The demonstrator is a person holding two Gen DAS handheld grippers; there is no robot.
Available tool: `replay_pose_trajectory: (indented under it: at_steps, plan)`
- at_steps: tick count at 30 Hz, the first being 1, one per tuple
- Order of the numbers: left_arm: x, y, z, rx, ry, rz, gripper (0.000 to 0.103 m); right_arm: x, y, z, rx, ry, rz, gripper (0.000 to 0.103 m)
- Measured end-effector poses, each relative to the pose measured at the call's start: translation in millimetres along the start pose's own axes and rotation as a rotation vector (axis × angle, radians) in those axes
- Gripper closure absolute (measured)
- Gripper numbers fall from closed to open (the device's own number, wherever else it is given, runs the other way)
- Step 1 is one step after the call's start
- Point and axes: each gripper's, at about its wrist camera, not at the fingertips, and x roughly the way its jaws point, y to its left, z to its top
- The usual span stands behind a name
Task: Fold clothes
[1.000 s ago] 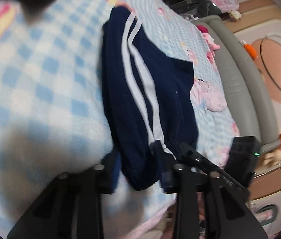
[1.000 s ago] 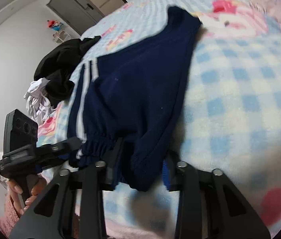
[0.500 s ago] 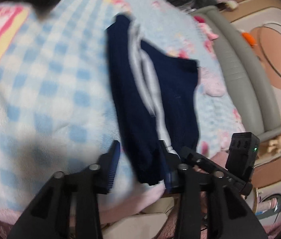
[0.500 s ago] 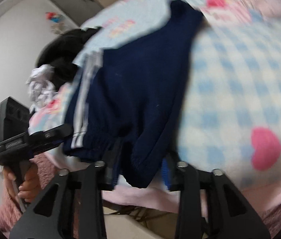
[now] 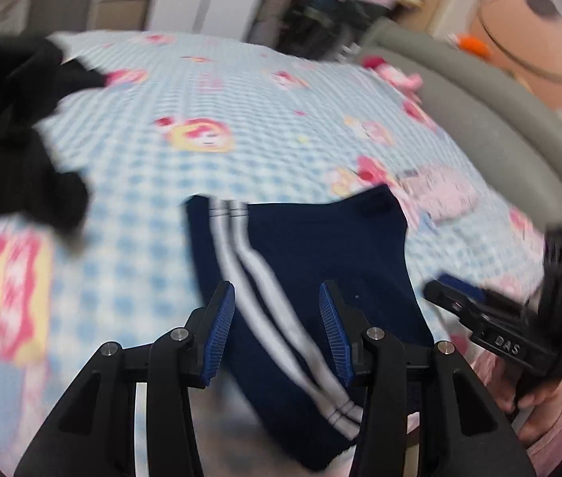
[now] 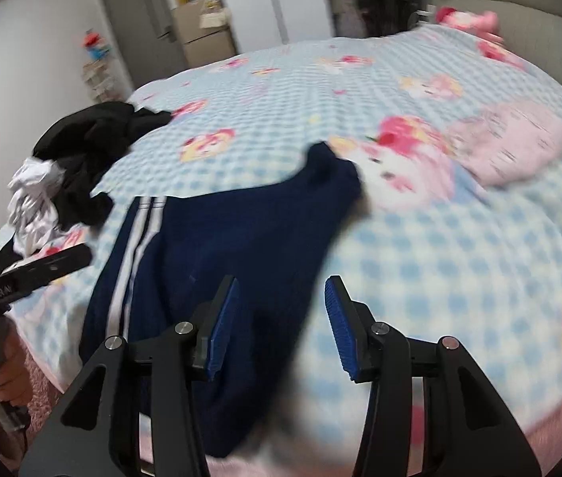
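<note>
Navy shorts [image 5: 320,278] with two white side stripes [image 5: 257,278] lie flat on a bed [image 5: 201,91] covered in a blue-and-white checked blanket with cartoon prints. Both claws hover above the near end of the garment with jaws spread wide and nothing between them. The left claw [image 5: 279,336] hangs over the striped side, and the stripes run from just beneath its blue pads [image 5: 221,330] away toward the far hem, so the shorts' long axis points straight ahead of it, tilted slightly left. In the right wrist view the right claw [image 6: 281,326] sits over the plain navy side [image 6: 241,246], and the fabric stretches forward and rightward to a pointed far corner. The stripes lie to the left of that claw. A heap of black clothes [image 6: 94,151] with a white garment [image 6: 34,194] rests well off to the left of both claws. A pale pink folded piece [image 6: 515,139] lies ahead and to the right. A hand [image 6: 10,365] grips the left claw's handle at the right wrist view's left edge. Both views are motion-blurred.
</note>
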Motion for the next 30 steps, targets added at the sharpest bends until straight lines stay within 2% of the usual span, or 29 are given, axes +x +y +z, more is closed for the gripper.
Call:
replay_pose_trajectory:
  at_steps: [2, 4, 8, 9, 11, 15, 18, 21, 23, 26, 30]
  plan:
    - [18, -6, -2, 0.034, 0.053, 0.005, 0.056, 13, 7, 7, -0.055, 0.024, 0.030, 0.057]
    - [33, -4, -12, 0.047, 0.108, 0.035, 0.056, 25, 7, -2, -0.095, 0.066, 0.068, 0.057]
    - [56, 2, -29, 0.066, 0.197, 0.087, 0.056, 63, 8, -29, -0.135, 0.142, -0.010, 0.059]
    - [52, 4, -29, 0.056, 0.186, 0.088, 0.055, 62, 8, -30, -0.131, 0.133, -0.013, 0.059]
    - [43, 10, -28, 0.037, 0.165, 0.089, 0.055, 56, 7, -28, -0.131, 0.125, -0.036, 0.068]
    - [26, 21, -27, -0.001, 0.122, 0.092, 0.057, 43, -10, -28, -0.096, 0.114, -0.081, 0.075]
    - [14, 27, -27, -0.028, 0.087, 0.081, 0.055, 34, -17, -31, -0.081, 0.095, -0.081, 0.075]
    - [4, 25, -25, -0.049, 0.037, 0.007, 0.055, 21, -9, -33, -0.093, 0.043, -0.105, 0.072]
    - [-3, 23, -24, -0.063, 0.004, -0.043, 0.054, 13, -5, -34, -0.069, 0.004, -0.093, 0.065]
    - [9, 8, -27, -0.017, 0.031, -0.062, 0.054, 8, 4, -36, -0.033, -0.017, -0.006, 0.065]
    - [30, -6, -34, 0.067, 0.125, 0.016, 0.054, 27, 17, -40, -0.093, 0.045, 0.000, 0.063]
